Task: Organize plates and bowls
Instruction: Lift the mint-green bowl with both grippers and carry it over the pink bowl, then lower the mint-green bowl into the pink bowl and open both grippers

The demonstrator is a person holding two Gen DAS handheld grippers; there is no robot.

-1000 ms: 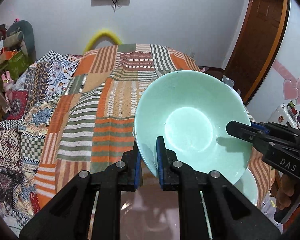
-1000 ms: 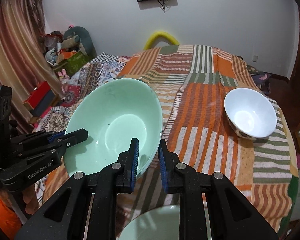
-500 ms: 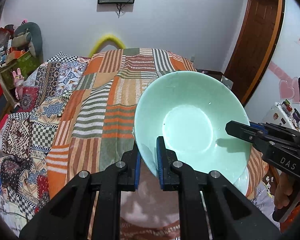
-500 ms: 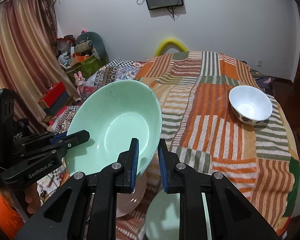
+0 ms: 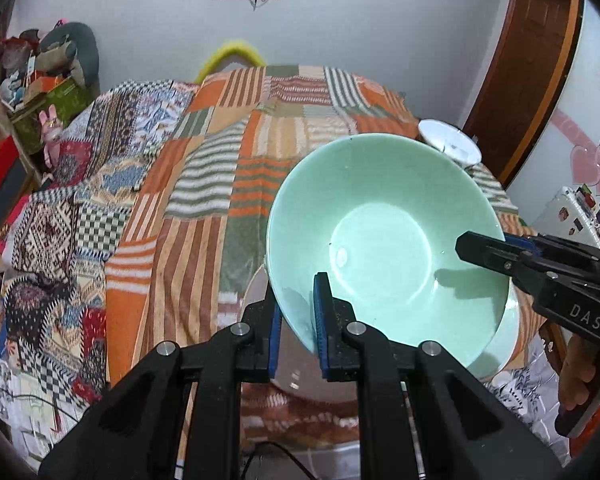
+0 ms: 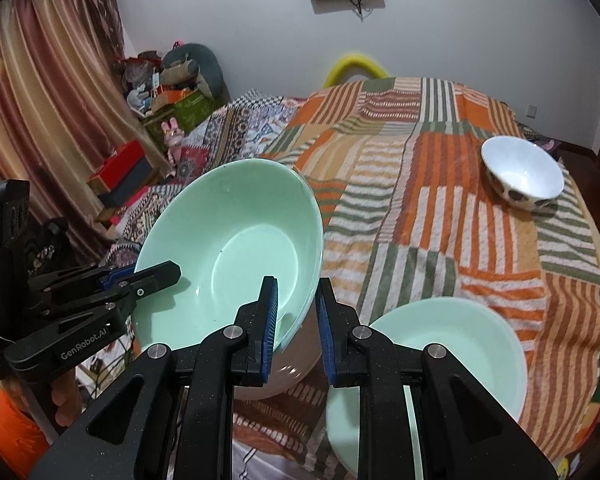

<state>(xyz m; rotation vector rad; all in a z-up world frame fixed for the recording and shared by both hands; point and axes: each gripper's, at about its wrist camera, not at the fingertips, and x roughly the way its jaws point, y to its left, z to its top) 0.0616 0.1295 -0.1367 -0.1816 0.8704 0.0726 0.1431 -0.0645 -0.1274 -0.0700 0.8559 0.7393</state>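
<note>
Both grippers hold one large mint-green bowl (image 5: 384, 236) in the air above the bed. My left gripper (image 5: 298, 320) is shut on its near-left rim. My right gripper (image 6: 296, 312) is shut on the opposite rim of the same bowl (image 6: 236, 256). Below the bowl sits a pale pinkish plate (image 6: 288, 376); it also shows in the left wrist view (image 5: 300, 376). A mint-green plate (image 6: 452, 352) lies to its right. A small white bowl with dark spots (image 6: 520, 178) stands far right on the bed; its rim shows in the left wrist view (image 5: 452, 146).
A striped orange-and-green patchwork blanket (image 6: 440, 200) covers the bed. A patterned quilt (image 5: 72, 200) hangs on the left side. Boxes and plush toys (image 6: 168, 92) pile by the curtain. A wooden door (image 5: 528, 60) stands at the right.
Both grippers have lifted the mint-green bowl and drawn back toward the bed's near edge. The pinkish plate and the mint plate have come into view below.
</note>
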